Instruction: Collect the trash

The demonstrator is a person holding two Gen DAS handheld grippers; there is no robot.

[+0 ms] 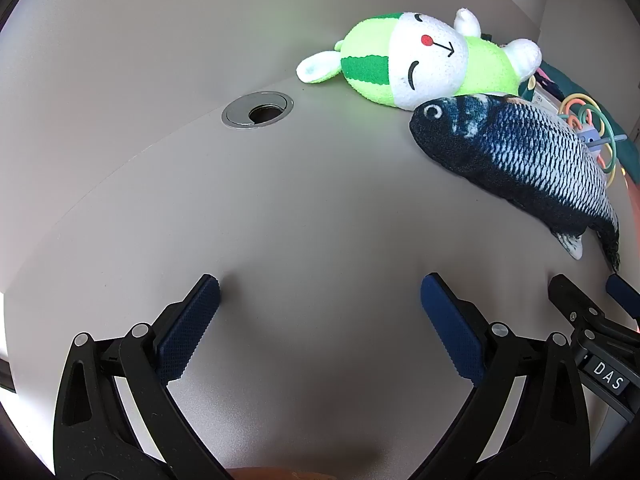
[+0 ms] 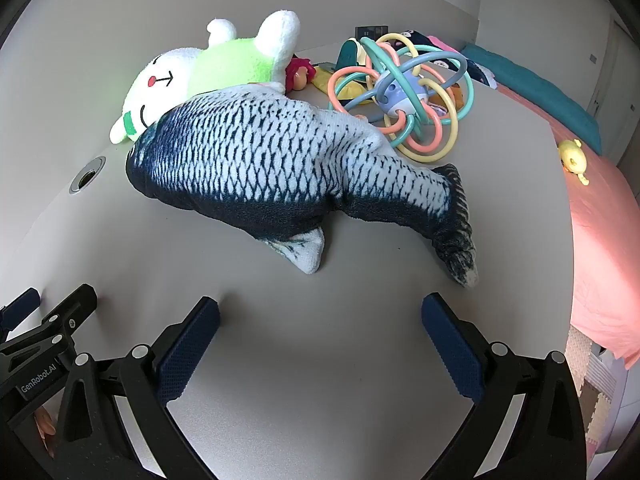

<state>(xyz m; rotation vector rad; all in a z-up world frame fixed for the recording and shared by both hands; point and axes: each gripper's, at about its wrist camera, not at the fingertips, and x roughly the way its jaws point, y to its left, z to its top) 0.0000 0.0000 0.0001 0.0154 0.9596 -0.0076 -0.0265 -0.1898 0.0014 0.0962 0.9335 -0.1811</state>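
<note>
A blue-and-white plush fish [image 2: 288, 164] lies on the grey table [image 2: 320, 340], also in the left wrist view [image 1: 516, 160]. A green-and-white plush bunny [image 1: 424, 60] lies behind it, also in the right wrist view [image 2: 200, 76]. My left gripper [image 1: 320, 292] is open and empty over bare table, left of the fish. My right gripper [image 2: 320, 312] is open and empty, just in front of the fish's fin. Each gripper shows at the edge of the other's view, the right one [image 1: 592, 300] and the left one [image 2: 48, 304].
A ring-ball rattle [image 2: 404, 92] sits behind the fish with small toys [image 2: 300, 76] and cloth [image 2: 440, 52]. A metal cable grommet [image 1: 258, 110] is set in the table. A pink bed [image 2: 600, 220] with a yellow toy [image 2: 574, 158] lies right of the table edge.
</note>
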